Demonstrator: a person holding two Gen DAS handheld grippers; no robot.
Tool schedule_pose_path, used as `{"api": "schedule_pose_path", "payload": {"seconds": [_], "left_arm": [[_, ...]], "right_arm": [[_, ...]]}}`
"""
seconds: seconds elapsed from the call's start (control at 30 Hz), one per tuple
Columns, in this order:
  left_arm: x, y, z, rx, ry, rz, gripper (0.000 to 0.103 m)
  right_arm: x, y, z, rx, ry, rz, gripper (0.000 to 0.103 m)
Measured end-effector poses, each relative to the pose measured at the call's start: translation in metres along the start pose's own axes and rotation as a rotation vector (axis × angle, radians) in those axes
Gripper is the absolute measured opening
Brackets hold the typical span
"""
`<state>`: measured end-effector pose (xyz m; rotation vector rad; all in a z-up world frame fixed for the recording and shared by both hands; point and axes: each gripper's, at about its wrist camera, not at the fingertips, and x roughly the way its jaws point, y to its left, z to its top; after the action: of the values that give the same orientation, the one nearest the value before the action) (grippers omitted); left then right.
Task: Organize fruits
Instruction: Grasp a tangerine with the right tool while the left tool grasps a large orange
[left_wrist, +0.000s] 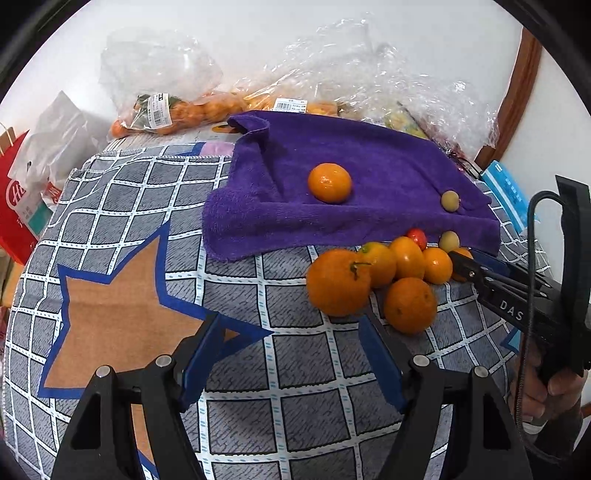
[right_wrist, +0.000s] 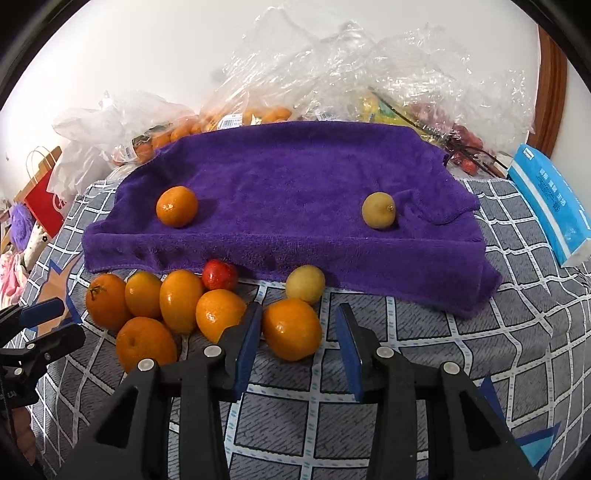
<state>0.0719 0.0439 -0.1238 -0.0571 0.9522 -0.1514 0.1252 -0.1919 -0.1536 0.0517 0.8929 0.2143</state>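
orange (right_wrist: 291, 329) between right hand-held gripper (right_wrist: 298, 345) pads — ungripped

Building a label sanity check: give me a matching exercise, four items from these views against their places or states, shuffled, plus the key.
Items:
1. round orange mandarin
2. small red fruit
3. orange fruit with no neighbour touching
4. left gripper

Places or states:
A. between the right gripper's blue pads
B. on the purple towel
C. open over the checked cloth, empty
D. at the towel's near edge, behind the orange pile

Pairs: 1-B, 2-D, 3-A, 4-C
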Motion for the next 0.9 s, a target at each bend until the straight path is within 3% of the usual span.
{"api": "schedule_pose_path", "payload": {"seconds": [0.03,0.33,0.6,0.73,0.9], "left_arm": [[0.0,-0.001,0.0,0.002,0.001,0.0,0.073],[-0.001,-0.006,-0.002,0.008,-0.002,-0.008,0.073],[0.001,-0.005,-0.005,-0.021,0.005,-0.096,0.073],[0.004,-0.011,-0.001,-0.016,-0.005,-0.09,0.07],[0.017,-0.02,0.007,0.02,-0.003,-0.03,0.068]], "right_arm": [[0.001,0.001,-0.001,-0.005,0.003,0.002,0.032],[-0.011,0.003,-0.008,-0.039,-0.026,-0.009,0.032],[-0.027,-0.01,-0.022,-0.027,-0.033,-0.01,0.032],[-0.033,-0.018,-0.03,-0.026,-0.037,-0.018,0.032],[-0.039,-0.028,-0.037,-0.004,-0.044,-0.001,0.032]]}}
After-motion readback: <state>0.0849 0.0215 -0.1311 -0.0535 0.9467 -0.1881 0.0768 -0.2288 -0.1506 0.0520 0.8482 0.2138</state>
